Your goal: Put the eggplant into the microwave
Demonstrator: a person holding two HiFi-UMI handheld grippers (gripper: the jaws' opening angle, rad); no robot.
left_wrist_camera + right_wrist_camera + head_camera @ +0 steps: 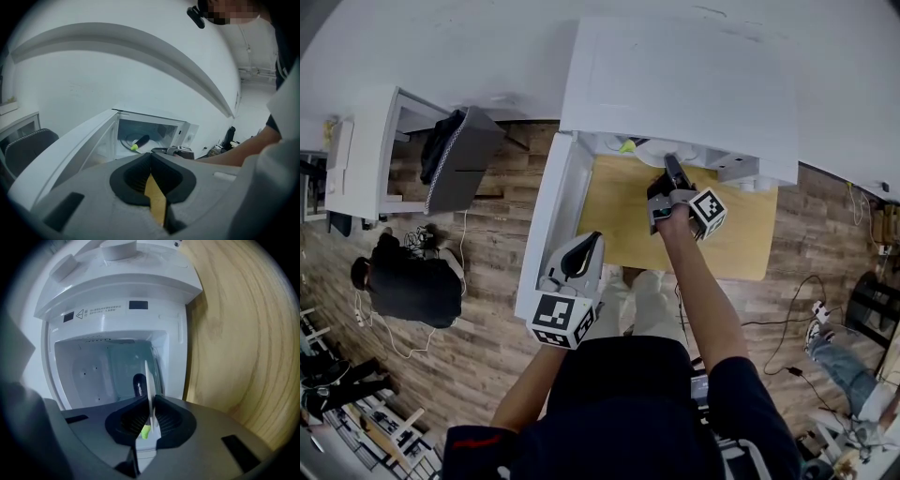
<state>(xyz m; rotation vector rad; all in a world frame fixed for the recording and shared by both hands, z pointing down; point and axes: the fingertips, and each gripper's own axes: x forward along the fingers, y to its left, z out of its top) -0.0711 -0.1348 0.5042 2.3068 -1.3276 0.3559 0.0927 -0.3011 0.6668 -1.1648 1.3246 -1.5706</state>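
The white microwave (675, 84) stands at the back of the wooden desk (741, 234), cavity facing the person. Its door (546, 220) is swung wide open to the left, with the free edge reaching out toward the person's left side. The desk in front of the cavity is bare wood.

The right tongs (672, 167) are at the cavity mouth, pointing straight in. Closed to a thin slit; nothing gripped.

The left tongs (589, 246) are just beside the free end of the door, aimed across at the cavity. Also closed to a slit and empty; only desk colour shows through the gap.

The eggplant (139, 382) is inside the microwave, lying on the cavity floor.
- Long axis runs front to back, nearly in line with the right tongs.
- The dark blunt end is deep inside; the green stem end (145, 431) is toward the opening.
- It lies directly ahead of the right tongs and apart from them.
- The right hand is much the nearer. The left is well apart, looking in past the door's inner face.

Judgement:
- Placement looks complete.
- The coming move is probably a straight pull-back of the right tongs along the eggplant's own axis. The way back over the desk is open, and the cavity side walls are the only nearby edges.
- If the door is to be shut, the left tongs are best placed for its free edge.
- The door's closing arc crosses where the right forearm now lies, so that arm should clear first.
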